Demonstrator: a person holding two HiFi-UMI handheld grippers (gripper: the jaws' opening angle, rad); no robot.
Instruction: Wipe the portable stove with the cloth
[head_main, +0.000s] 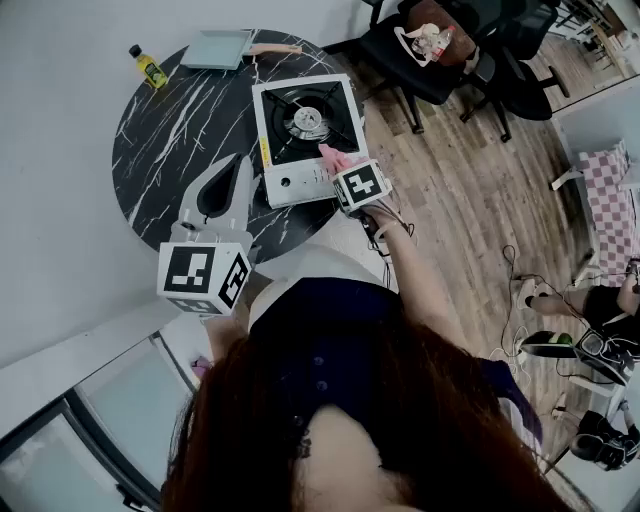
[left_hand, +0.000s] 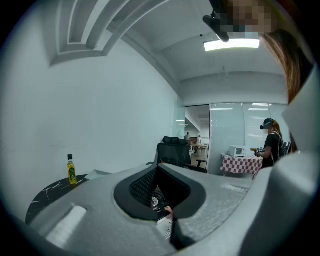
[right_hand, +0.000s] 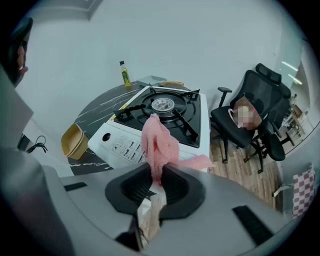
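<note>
The person's hair (head_main: 300, 440) fills the foreground; the left gripper (head_main: 242, 168), jaws together and empty, hangs over the black table (head_main: 170, 130); the right gripper (head_main: 340, 172) clamps the pink cloth (head_main: 333, 157) by the portable stove's (head_main: 290, 182) front right corner

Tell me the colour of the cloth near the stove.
Pink; the cloth shows best in the right gripper view.
</note>
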